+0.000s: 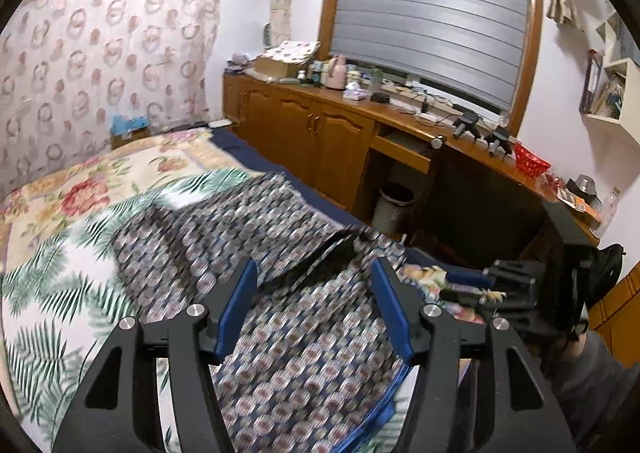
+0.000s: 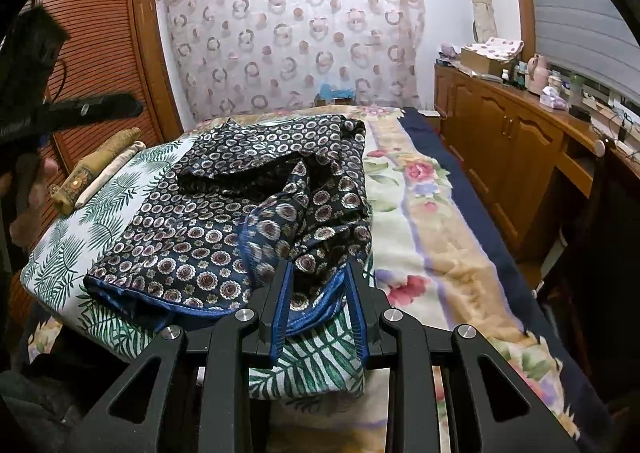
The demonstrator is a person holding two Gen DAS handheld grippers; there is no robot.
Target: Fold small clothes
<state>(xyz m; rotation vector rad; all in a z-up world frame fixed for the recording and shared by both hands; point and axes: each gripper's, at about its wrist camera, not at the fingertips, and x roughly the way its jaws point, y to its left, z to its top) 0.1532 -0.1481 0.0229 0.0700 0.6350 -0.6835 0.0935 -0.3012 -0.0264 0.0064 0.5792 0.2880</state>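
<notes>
Black linkage arms of the left gripper point(image 1: 314, 273) fill the bottom of the left wrist view, ending in two blue pads that stand spread with nothing pinched. Beneath and between the jaws lies a dark patterned garment point(image 1: 304, 341), silky, navy with small round medallions and a blue hem; the picture is smeared, so its folds are hard to read. Ahead of the jaws the cloth rises in a ridge. It rests on a palm-leaf sheet point(image 1: 52, 293) over a floral blanket point(image 1: 76, 193) on a bed. To the right of the jaws the right gripper's black body point(image 1: 516, 285) reaches in, with a grey sleeve point(image 1: 592, 381) below it.

Black linkage arms also fill the bottom of the right wrist view, where the right gripper point(image 2: 320, 273) has its blue pads drawn close and pinching a bunched blue-edged corner of the same garment point(image 2: 192, 237). Left of and beyond the jaws the cloth spreads flat; straight ahead it is heaped and crumpled. At the far left of the jaws a hand point(image 2: 28, 193) holds the left gripper's dark body point(image 2: 36, 65).

Judging the step: one corner is held and the other side is free. To fold well, the left jaws should probably take the matching hem corner, then both should lift just enough to shake the heap flat before laying one half over the other. Slippery fabric may slide out of a shallow pinch.
</notes>
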